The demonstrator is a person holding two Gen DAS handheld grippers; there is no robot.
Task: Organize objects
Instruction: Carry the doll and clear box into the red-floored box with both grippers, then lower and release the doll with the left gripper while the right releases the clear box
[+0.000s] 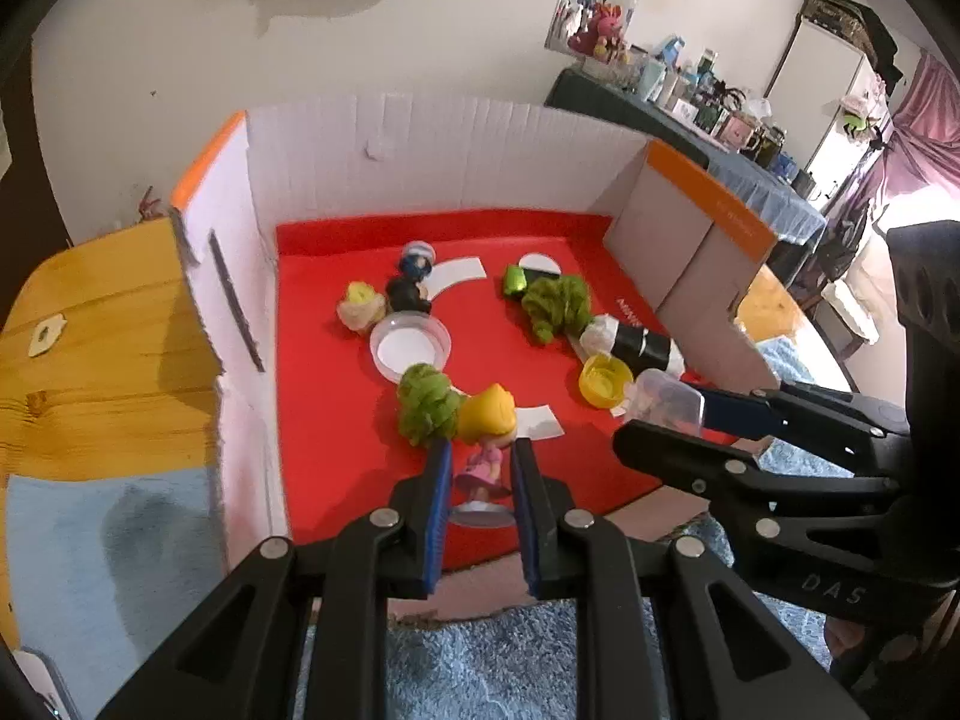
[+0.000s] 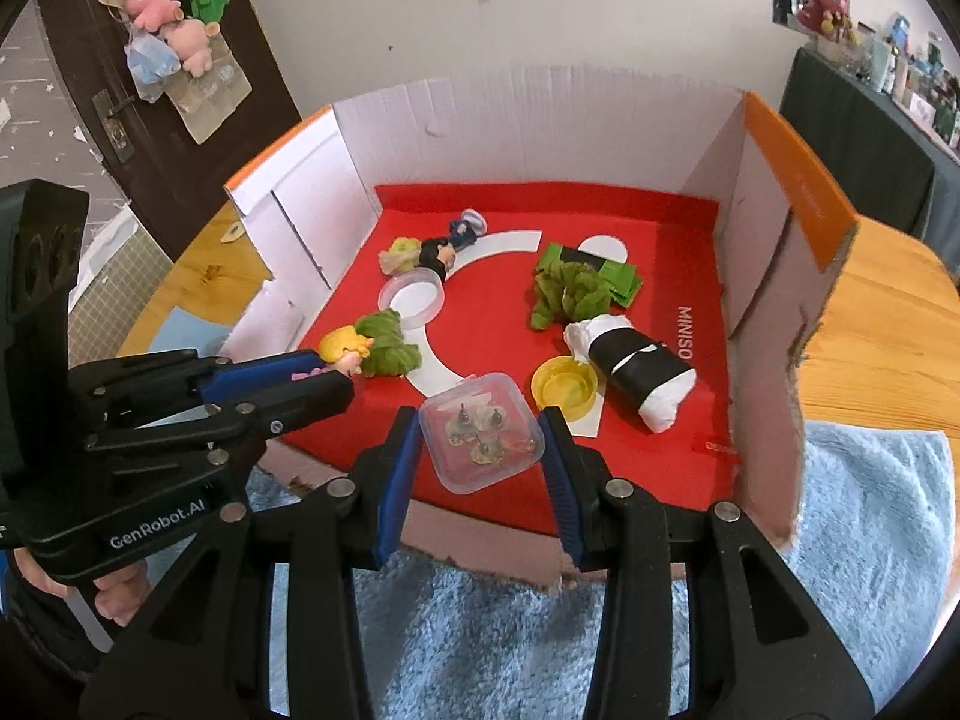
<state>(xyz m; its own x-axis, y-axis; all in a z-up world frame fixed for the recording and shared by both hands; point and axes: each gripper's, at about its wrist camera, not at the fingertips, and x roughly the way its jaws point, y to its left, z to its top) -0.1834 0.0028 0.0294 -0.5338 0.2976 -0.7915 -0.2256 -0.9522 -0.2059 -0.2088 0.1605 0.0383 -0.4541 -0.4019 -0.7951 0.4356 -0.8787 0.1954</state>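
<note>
Yellow-haired plastic doll in a pink dress [image 1: 486, 438] stands at the near edge of the red floor of the open cardboard box [image 1: 420, 138], pinched between the blue pads of the left tongs [image 1: 480, 480]. Just right of it, the small clear square plastic tub with tiny trinkets inside [image 2: 480, 432] sits between the pads of the right tongs [image 2: 480, 450], which close against its two sides.

Two green crinkled pom-poms lie on the red floor: one [image 1: 423, 402] touching the doll's head, the other [image 1: 555, 303] farther back on the right. One yellow round cap [image 2: 564, 389] rests beside one black-and-white wrapped roll [image 2: 636, 363]. One clear round lid [image 1: 410, 348] sits mid-floor, with one pale yellow-white tuft [image 1: 360, 306] and two small dark figurines [image 1: 411, 282] behind it. One green folded packet [image 2: 621, 276] lies by the far pom-pom.

The box rests on a wooden surface [image 1: 90, 330] partly covered by a blue fluffy towel [image 2: 870, 510].
</note>
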